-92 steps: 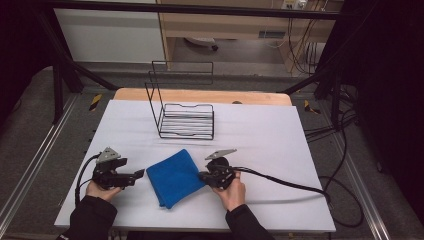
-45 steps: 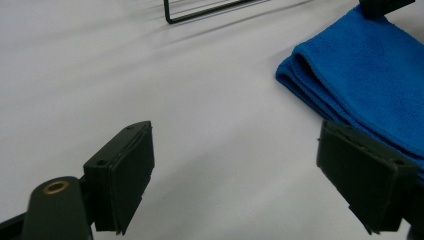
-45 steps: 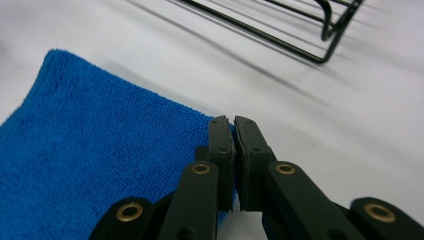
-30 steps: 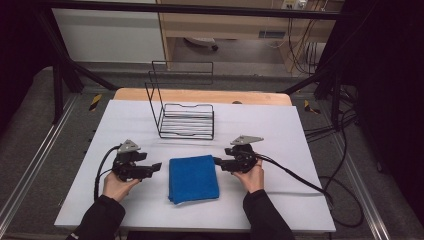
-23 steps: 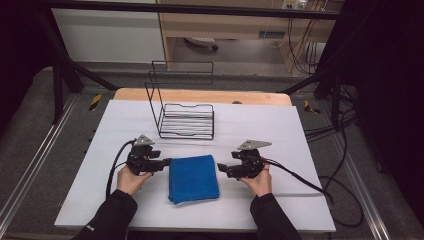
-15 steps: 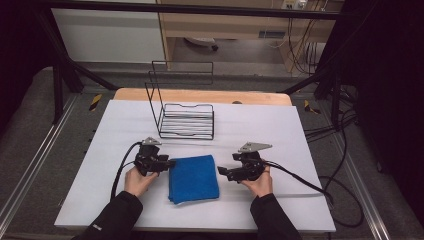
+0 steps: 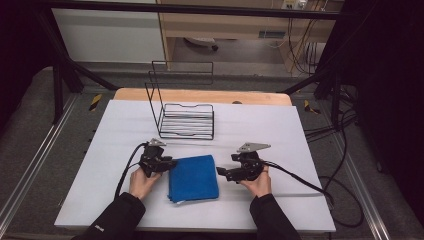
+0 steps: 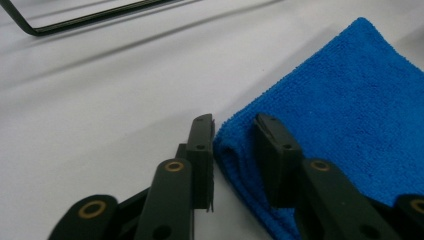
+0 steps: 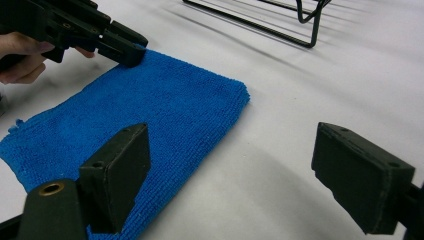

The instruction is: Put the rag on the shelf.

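- One folded blue cloth [image 7: 193,177] lies flat on the white desk [image 7: 110,145], near the person's edge and between the two hands.
- Its left edge is a stack of folded layers, seen close in the left gripper view [image 8: 350,125]; a small tag of cloth sticks out at one near corner in the right gripper view [image 9: 150,110].
- Left claw [image 8: 234,150] sits at the cloth's left edge with its jaws partly spread on either side of the folded border; one jaw rests on the bare desk and the other over the cloth, not yet pinching it.
- Left hand [image 7: 142,182] holds that claw [image 7: 170,162] low to the desk, its cable looping back toward the sleeve.
- Right claw [image 9: 235,175] is spread wide, one jaw over the cloth's right side and the other over bare desk.
- Right hand [image 7: 257,181] holds that claw [image 7: 220,172] just beside the cloth's right edge, with a grey three-cornered plate on top.
- Farther back, a black wire rack [image 7: 182,112] stands on the desk, well apart from the cloth.
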`<state>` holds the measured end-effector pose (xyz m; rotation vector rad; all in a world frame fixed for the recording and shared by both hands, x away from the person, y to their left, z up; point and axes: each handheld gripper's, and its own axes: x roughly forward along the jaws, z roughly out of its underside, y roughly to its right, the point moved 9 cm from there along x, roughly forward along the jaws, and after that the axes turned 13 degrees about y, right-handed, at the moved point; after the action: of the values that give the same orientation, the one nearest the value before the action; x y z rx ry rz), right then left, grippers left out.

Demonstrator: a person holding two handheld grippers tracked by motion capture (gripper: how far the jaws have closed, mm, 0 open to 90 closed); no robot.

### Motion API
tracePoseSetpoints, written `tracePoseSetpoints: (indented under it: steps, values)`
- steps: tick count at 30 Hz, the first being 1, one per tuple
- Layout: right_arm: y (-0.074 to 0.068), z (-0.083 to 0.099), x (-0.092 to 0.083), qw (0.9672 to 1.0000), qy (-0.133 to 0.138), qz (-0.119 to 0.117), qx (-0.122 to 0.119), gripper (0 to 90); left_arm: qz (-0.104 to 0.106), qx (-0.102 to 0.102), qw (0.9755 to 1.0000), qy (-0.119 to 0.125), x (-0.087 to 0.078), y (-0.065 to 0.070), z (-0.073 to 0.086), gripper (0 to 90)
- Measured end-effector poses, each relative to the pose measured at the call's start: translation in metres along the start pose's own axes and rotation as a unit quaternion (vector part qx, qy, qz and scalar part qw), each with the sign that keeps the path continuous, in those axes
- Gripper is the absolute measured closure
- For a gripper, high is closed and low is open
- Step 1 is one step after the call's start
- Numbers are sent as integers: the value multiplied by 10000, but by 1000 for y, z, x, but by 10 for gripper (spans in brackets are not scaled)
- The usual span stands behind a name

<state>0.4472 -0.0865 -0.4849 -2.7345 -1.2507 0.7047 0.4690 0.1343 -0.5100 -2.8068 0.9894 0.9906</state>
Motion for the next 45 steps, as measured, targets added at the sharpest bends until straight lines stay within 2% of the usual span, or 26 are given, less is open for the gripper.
tracePoseSetpoints:
  steps: [7,13,15,21,26,33,36,41,45]
  values:
    - [0,-1,2,10000,-48,-15,-80,161,61,13,10000,-69,1,5,1,787]
    - [-4,-8,14,9999,-22,-45,-129,195,63,34,9999,-80,1,6,2,822]
    - [-4,-10,20,9998,-62,-9,-162,228,52,53,10000,-65,1,6,2,824]
    - [-2,-10,43,9996,-259,78,-102,410,96,81,9999,-33,1,6,2,823]
    - [7,-4,56,9987,-436,217,112,542,91,168,9998,-18,1,6,3,822]
    - [10,1,61,9978,-568,213,265,671,122,156,9998,-15,1,6,3,821]
    - [7,4,62,9974,-598,160,365,721,112,227,9997,1,1,6,3,821]
    - [4,5,63,9958,-666,81,624,824,107,160,9998,-3,1,6,2,823]
    - [3,4,61,9953,-690,79,681,855,115,109,9999,17,0,6,2,832]
